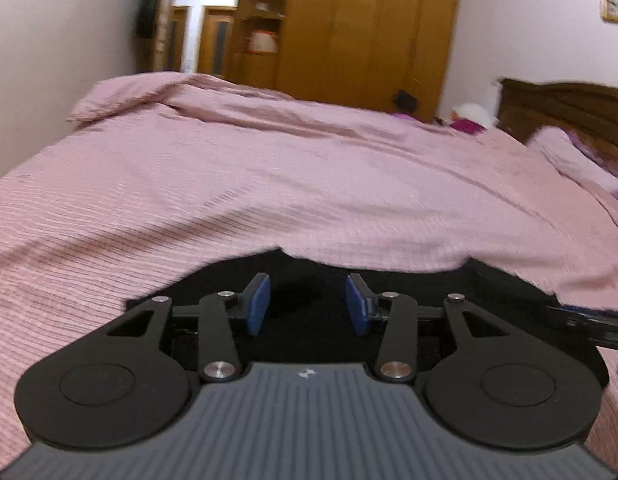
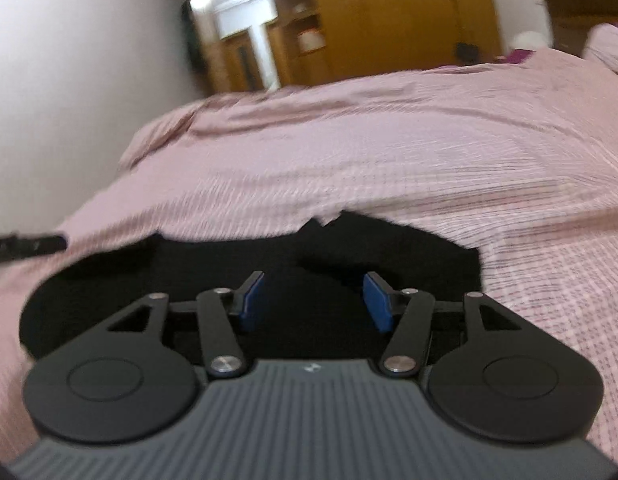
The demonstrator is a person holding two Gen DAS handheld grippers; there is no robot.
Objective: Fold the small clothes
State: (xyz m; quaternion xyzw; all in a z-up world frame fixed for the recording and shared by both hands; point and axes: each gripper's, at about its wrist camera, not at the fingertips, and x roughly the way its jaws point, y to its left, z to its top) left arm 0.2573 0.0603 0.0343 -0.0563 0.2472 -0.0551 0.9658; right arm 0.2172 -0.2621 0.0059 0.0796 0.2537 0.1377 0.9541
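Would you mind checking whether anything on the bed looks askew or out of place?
Nothing looks damaged or spilled. The black garment lies on the pink bedspread, its far edge jagged rather than straight in the right wrist view. The bedspread is wrinkled towards its far side.

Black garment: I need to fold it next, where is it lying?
The black garment lies on the pink bedspread at the bed's near edge, directly under both open tools in both wrist views.

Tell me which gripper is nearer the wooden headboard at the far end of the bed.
Right. The right gripper sits on the headboard side of the black garment; the left gripper is over the garment's other end, farther from it.
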